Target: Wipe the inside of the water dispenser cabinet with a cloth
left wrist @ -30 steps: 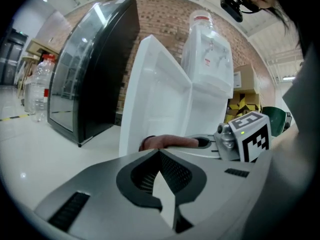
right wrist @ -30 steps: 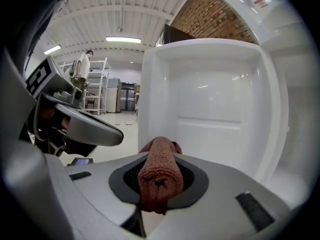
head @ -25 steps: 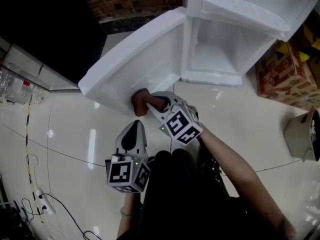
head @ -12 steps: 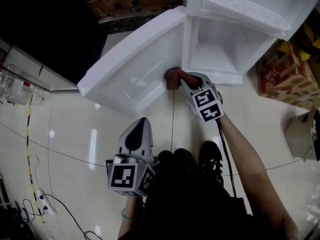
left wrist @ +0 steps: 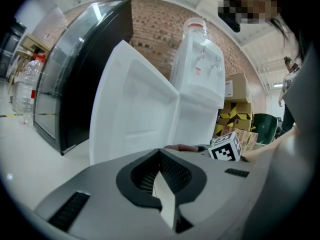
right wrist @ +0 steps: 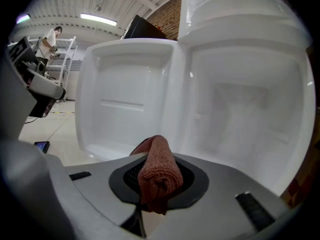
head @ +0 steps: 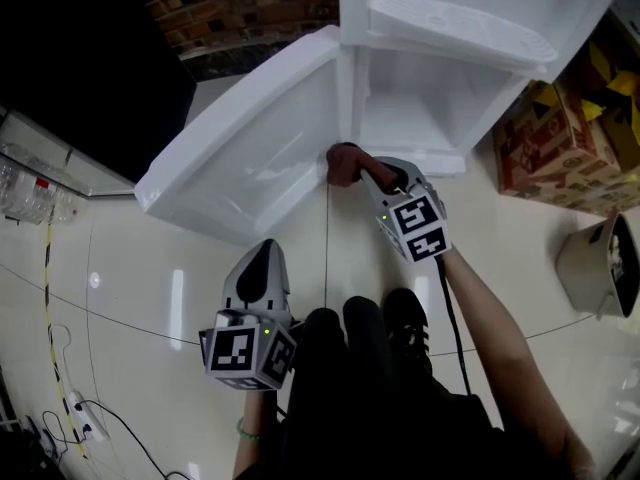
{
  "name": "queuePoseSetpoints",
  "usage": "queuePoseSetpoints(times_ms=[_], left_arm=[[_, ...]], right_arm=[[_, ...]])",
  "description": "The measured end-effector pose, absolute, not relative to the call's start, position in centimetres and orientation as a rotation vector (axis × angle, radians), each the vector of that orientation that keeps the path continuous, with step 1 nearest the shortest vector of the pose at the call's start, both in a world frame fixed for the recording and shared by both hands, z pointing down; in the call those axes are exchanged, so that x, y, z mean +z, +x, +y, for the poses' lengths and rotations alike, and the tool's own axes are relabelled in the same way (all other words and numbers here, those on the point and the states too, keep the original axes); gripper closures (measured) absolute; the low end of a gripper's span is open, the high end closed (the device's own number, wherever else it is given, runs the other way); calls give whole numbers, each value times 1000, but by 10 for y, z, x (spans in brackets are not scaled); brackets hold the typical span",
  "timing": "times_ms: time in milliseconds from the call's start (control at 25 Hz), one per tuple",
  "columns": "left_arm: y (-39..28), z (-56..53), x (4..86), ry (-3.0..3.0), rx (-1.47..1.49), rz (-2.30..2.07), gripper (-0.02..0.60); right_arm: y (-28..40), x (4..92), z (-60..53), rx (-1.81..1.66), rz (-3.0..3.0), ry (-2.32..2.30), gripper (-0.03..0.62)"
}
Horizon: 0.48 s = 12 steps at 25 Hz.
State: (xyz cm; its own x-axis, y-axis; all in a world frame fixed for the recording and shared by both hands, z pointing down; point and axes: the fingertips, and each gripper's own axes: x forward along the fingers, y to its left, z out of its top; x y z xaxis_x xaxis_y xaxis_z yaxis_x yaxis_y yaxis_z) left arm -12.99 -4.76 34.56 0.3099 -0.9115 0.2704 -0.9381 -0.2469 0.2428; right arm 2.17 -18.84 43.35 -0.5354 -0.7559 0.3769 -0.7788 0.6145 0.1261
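My right tool [head: 365, 171] is clamped on a rolled reddish-brown terry cloth [head: 343, 162]. The cloth sticks out past the jaws and meets the lower front edge of the white plastic water dispenser cabinet [head: 430, 88], by the hinge of its open white door [head: 250, 153]. My left tool [head: 262, 268] hangs over the glossy cream floor [head: 150, 298], well apart from the cloth, jaws together on nothing.

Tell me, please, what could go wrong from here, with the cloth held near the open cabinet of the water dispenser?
1. The cloth is a tight roll in the right gripper. Little of it sticks out, so the hard jaws may scrape the white cabinet wall.
2. The roll sits at the hinge corner, so a push might swing the open door.
3. The left gripper is shut, empty and apart, so nothing steadies the door.
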Motion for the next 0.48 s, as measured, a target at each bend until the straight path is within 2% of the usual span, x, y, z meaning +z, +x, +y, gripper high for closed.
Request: queuePoseSetpoints(times_ms=[240, 480], left_arm=[[-109, -61, 342, 2284, 116, -1619, 586], [-93, -66, 352, 2334, 183, -1539, 586]], right_arm=[[115, 420, -234, 206, -2332, 1583, 517], [123, 410, -272, 196, -2334, 1648, 517]])
